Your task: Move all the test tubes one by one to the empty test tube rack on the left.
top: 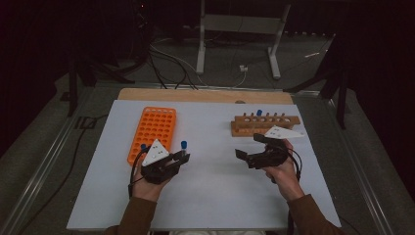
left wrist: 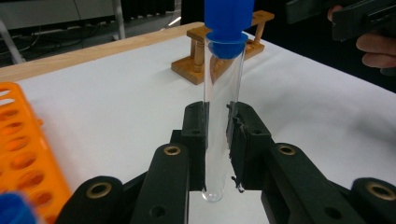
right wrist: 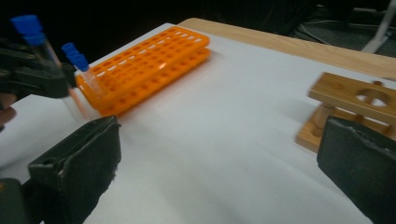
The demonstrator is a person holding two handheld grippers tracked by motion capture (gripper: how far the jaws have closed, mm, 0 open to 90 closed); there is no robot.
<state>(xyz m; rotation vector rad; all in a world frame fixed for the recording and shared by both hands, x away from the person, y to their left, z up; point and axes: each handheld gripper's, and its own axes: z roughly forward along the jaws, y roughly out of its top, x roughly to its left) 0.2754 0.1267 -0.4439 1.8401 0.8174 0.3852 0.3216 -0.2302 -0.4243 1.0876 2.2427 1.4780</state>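
Left gripper (left wrist: 217, 140) pinches a capped tube (left wrist: 222, 116) upright near the orange rack (top: 152, 131), not yet slotted; right gripper (top: 255, 148) spread, empty; one tube (top: 259, 114) left in wooden rack (top: 264, 125)

Place: a laboratory recording room
Signs: orange plastic tube rack (top: 152, 131) left of the claws, wooden tube stand (top: 264, 124) ahead, dark curtains, floor cables (top: 171, 66)

Brown sleeves (top: 139, 215), black grippers with brass-ringed screw holes, white dotted triangular plates (top: 155, 151), black cables
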